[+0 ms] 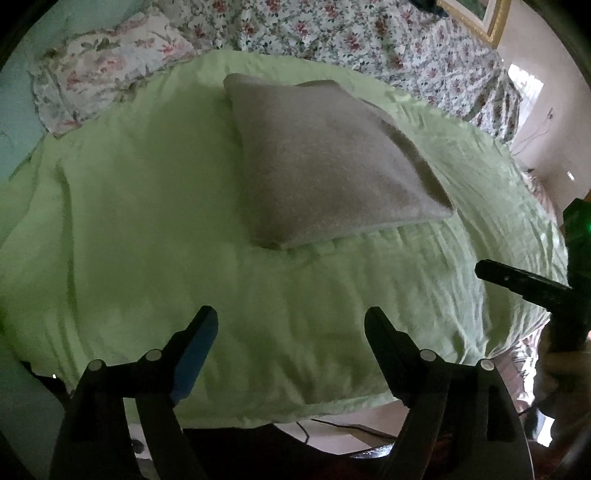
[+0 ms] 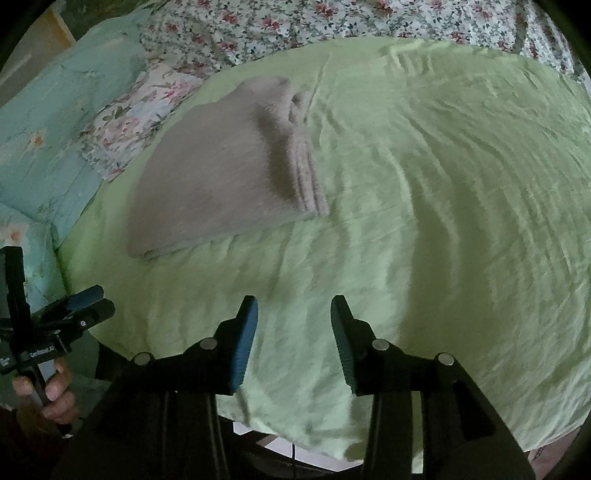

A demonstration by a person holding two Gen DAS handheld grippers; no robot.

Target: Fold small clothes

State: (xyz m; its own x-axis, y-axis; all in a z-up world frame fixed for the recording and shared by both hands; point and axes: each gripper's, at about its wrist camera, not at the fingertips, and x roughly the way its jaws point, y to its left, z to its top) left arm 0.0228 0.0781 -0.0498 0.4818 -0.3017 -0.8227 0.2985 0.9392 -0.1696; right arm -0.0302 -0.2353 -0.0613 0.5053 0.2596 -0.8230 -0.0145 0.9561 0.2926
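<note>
A grey folded cloth (image 1: 325, 166) lies flat on the light green sheet (image 1: 147, 221), its layered edges stacked on the right side in the right wrist view (image 2: 221, 173). My left gripper (image 1: 291, 321) hovers over the sheet well short of the cloth, jaws wide apart with nothing between them. My right gripper (image 2: 294, 306) is also open and empty, over bare green sheet (image 2: 443, 221) to the right of the cloth. The right gripper (image 1: 517, 277) shows at the right edge of the left wrist view. A hand holds the left gripper (image 2: 85, 306) at the left edge of the right wrist view.
A floral bedspread (image 1: 369, 33) lies beyond the green sheet. A floral pillow (image 1: 107, 66) and a teal one (image 2: 74, 110) sit at the far left. The sheet's near edge (image 1: 295, 410) drops off just below the grippers. A gold picture frame (image 1: 491, 18) hangs on the wall.
</note>
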